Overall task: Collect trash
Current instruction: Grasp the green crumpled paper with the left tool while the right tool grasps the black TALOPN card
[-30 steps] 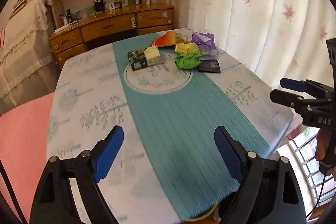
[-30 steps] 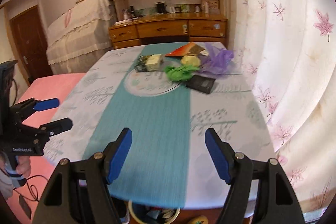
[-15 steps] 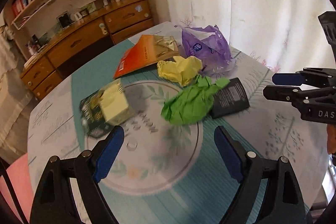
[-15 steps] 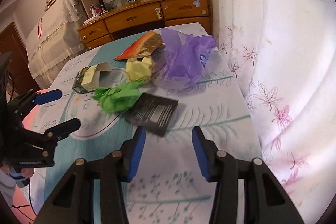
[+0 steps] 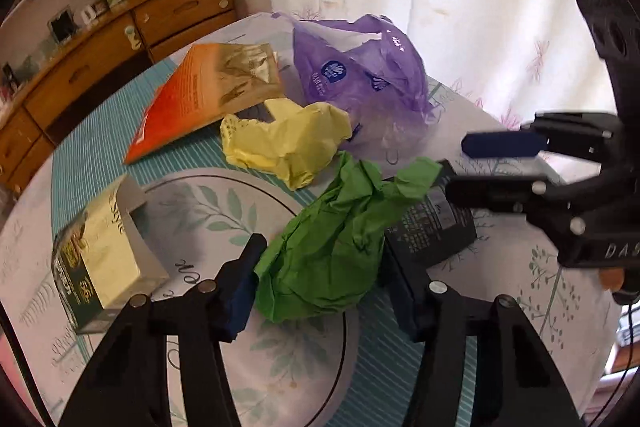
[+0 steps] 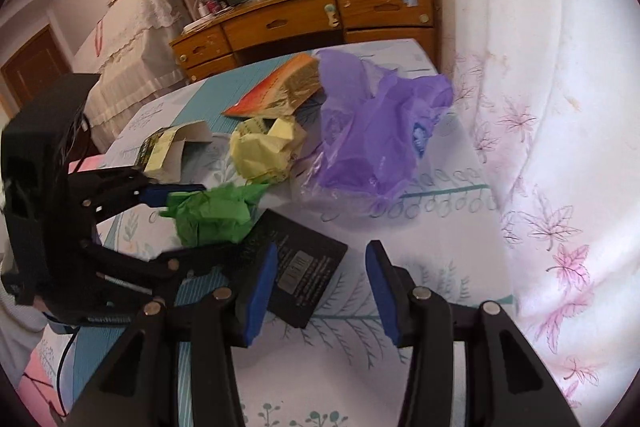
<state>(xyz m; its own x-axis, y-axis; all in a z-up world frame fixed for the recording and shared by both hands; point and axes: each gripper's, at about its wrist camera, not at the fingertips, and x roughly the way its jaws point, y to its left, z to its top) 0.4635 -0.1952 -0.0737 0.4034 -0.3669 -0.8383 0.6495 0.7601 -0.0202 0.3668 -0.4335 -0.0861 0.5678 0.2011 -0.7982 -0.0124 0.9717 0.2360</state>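
Note:
Trash lies on the patterned tablecloth (image 5: 192, 199): a crumpled green paper (image 5: 336, 239) (image 6: 216, 215), a crumpled yellow paper (image 5: 284, 143) (image 6: 264, 151), a purple plastic bag (image 5: 360, 75) (image 6: 372, 139), a black packet (image 5: 432, 231) (image 6: 304, 267), an orange packet (image 5: 208, 95) (image 6: 280, 91) and a small yellow-green carton (image 5: 96, 259) (image 6: 164, 151). My left gripper (image 5: 326, 289) is open with its fingers on either side of the green paper. My right gripper (image 6: 320, 291) is open, low over the near edge of the black packet.
A wooden dresser (image 6: 304, 23) with shelves of books stands behind the table. A white curtain with pink leaves (image 6: 560, 107) hangs close along the table's right side. A covered piece of furniture (image 6: 128, 39) stands at the left.
Both grippers have moved forward across the table to the trash pile. The left now straddles the green paper and has narrowed; the right has come down over the black packet.

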